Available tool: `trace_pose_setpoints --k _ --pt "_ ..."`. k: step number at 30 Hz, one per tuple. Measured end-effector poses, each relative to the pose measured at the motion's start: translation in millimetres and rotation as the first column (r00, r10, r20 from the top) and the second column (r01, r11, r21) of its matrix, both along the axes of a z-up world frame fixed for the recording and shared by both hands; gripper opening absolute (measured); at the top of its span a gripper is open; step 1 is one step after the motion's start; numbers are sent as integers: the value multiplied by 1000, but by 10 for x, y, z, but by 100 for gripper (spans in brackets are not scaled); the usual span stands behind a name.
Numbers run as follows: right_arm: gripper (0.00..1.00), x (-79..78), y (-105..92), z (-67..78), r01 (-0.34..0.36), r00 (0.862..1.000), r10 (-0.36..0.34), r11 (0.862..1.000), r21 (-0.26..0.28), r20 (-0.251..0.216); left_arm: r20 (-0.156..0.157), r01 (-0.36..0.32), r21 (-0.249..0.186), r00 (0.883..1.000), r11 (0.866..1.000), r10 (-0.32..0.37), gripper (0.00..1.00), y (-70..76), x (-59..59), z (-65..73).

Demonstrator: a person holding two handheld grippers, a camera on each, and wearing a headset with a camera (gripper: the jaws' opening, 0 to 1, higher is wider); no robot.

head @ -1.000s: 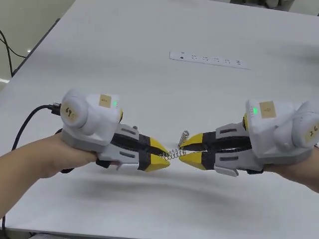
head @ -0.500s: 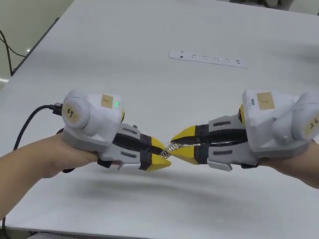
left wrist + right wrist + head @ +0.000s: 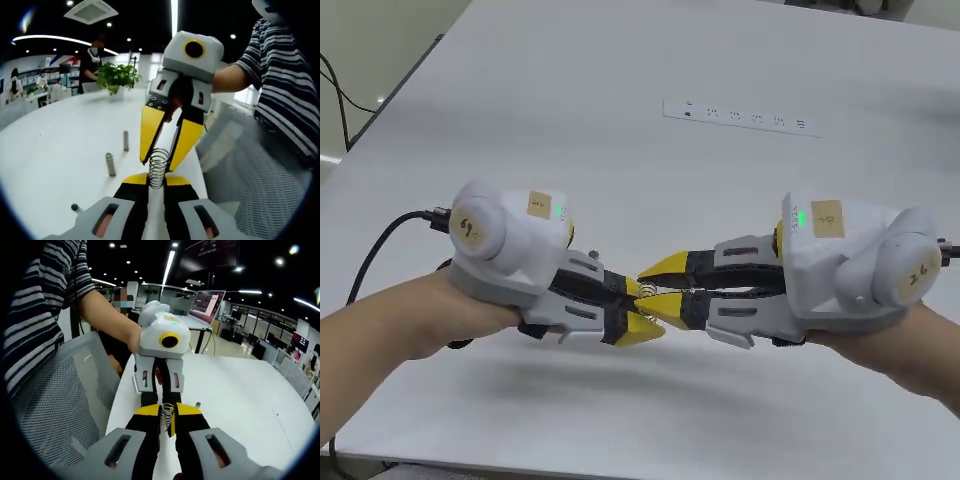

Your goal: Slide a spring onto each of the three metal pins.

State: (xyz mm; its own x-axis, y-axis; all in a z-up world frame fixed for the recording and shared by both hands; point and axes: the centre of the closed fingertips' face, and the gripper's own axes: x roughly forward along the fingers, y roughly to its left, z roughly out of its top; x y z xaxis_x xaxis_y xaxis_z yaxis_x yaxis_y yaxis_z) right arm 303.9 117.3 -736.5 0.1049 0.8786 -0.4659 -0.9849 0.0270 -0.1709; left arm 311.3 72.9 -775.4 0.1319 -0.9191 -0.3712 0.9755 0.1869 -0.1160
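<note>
Your spring [image 3: 644,292] lies 9-to-3 between the meeting tips: your left gripper [image 3: 646,308] pinches its 9 o'clock end, your right gripper [image 3: 643,288], jaws narrow, clamps the 3 o'clock end.

Head view looks down on the counter [image 3: 620,150], close; the gripper views face each other, sharing the spring [image 3: 158,167].

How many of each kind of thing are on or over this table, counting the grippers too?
Grippers: 2, the left gripper and the right gripper
Held spring: 1
Upright coiled pieces: 2
Small dark round piece: 1
Power strip: 1
Total: 7
</note>
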Motion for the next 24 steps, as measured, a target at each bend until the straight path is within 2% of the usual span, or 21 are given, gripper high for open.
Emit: trace_pose_setpoints --k 4,7,15,21,24 --pt "7 3 9 3 -21 1000 22 1000 -23 19 -9 -7 7 1000 1000 7 3 24 -6 -5" --pt "7 8 21 17 -24 999 25 999 -22 22 -12 -21 1 1000 1000 21 4 40 13 14" --pt "7 19 32 42 -19 999 19 1000 -15 31 -45 -51 1 998 999 51 7 85 23 19" --pt "7 86 -5 38 12 1000 -12 1000 -10 22 -69 -82 10 994 997 83 16 147 22 -28" --pt "7 125 -19 42 28 999 -28 1000 -5 21 -70 -92 18 993 996 93 21 210 9 -49"
